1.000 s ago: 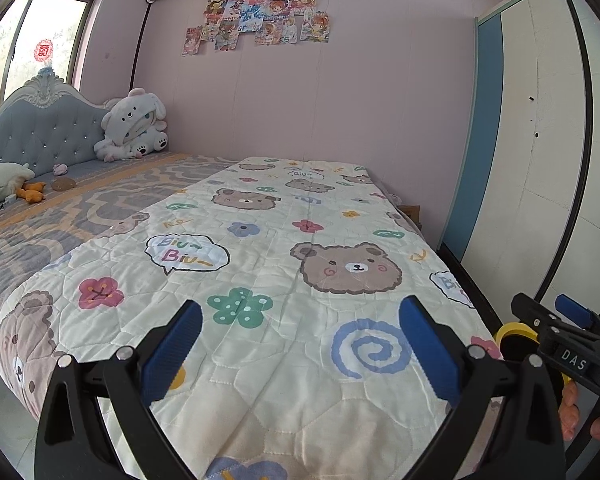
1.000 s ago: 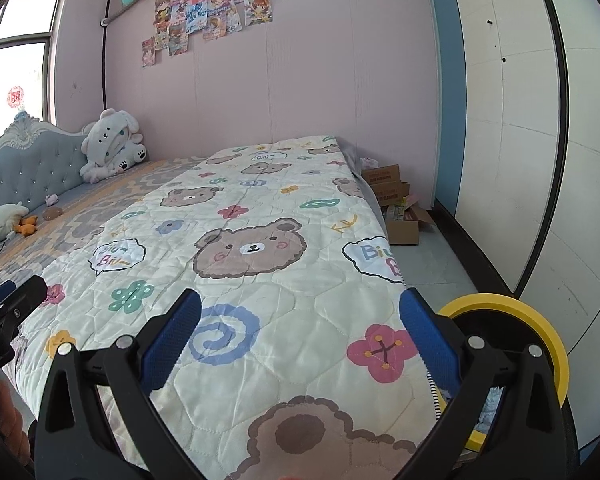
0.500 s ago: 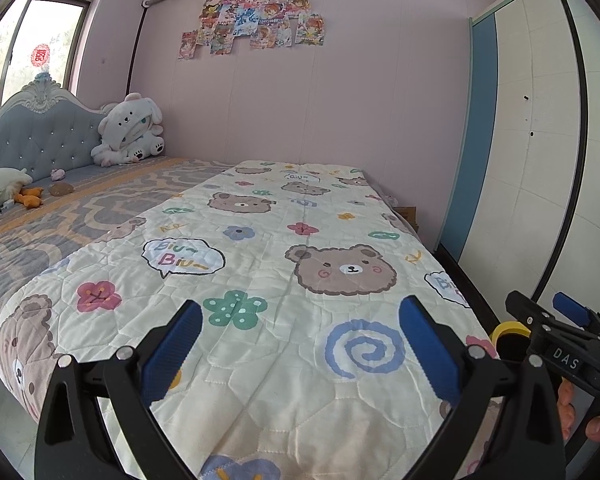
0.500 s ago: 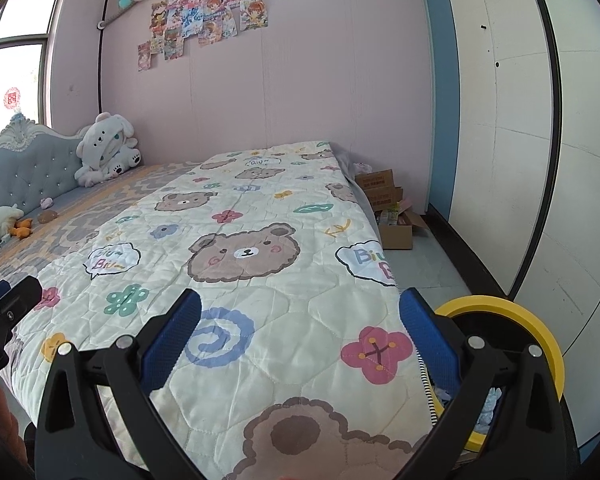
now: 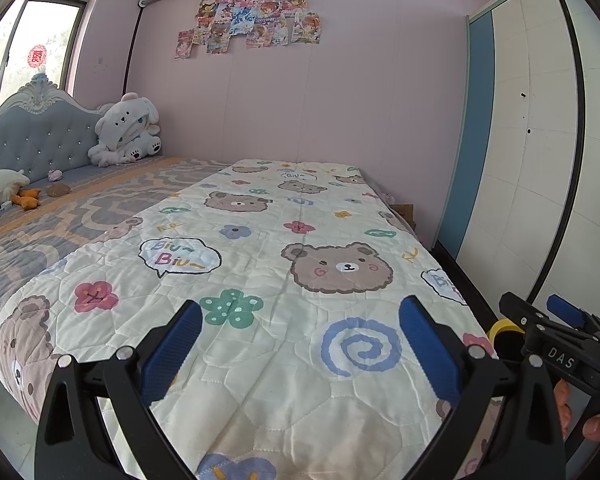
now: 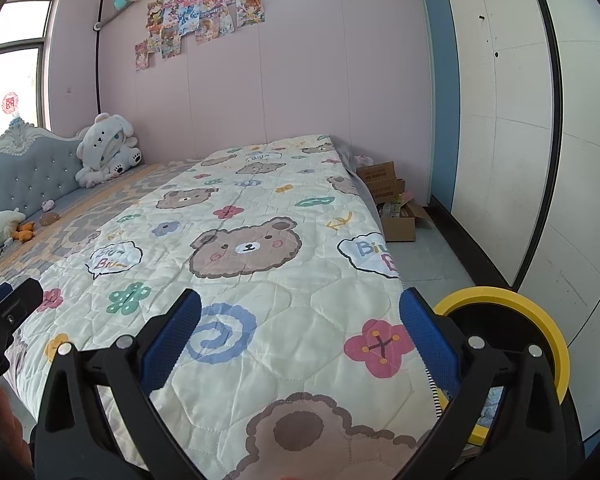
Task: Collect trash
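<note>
A yellow-rimmed bin [image 6: 516,340] with a dark inside stands on the floor at the bed's foot corner, partly behind my right gripper's finger; a sliver of the bin [image 5: 504,326] shows in the left wrist view. My left gripper [image 5: 300,344] is open above the foot of the bear-print quilt [image 5: 284,280], holding nothing. My right gripper [image 6: 300,340] is open too, above the quilt [image 6: 260,264] near the bin. No loose trash shows on the quilt. The right gripper [image 5: 556,336] appears at the left view's right edge, with a hand below it.
A white and blue wardrobe [image 6: 520,140] runs along the right. Open cardboard boxes [image 6: 396,212] sit on the floor past the bed. Plush toys [image 5: 126,132] and small items lie near the grey headboard [image 5: 28,136]. A narrow floor strip [image 6: 432,256] separates bed and wardrobe.
Both views have tilted slightly upward; the bed and bin sit lower in frame. Both grippers stay open and hold nothing.
</note>
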A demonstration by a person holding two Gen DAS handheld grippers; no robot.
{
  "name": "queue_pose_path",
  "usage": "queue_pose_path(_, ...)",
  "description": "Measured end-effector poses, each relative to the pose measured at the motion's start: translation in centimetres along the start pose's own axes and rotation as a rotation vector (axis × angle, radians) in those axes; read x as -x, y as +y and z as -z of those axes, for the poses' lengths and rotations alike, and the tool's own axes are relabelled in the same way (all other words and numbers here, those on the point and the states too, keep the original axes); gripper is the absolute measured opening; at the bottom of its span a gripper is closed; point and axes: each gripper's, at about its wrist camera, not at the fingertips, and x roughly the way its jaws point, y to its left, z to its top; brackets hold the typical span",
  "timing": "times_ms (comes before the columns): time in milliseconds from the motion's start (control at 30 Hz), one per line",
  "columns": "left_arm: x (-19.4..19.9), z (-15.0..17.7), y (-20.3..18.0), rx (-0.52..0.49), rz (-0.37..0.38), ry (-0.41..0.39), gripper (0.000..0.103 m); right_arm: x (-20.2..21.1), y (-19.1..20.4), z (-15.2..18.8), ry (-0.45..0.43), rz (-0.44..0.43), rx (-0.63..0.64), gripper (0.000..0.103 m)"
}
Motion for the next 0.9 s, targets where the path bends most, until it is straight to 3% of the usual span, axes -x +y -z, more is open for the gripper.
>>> queue_pose_path(900, -0.09, -0.05, -0.18, -0.011, -0.001, 0.0, 0.095, -0.54, -0.38, 0.52, 0.03, -0.004, -0.01, 0.095)
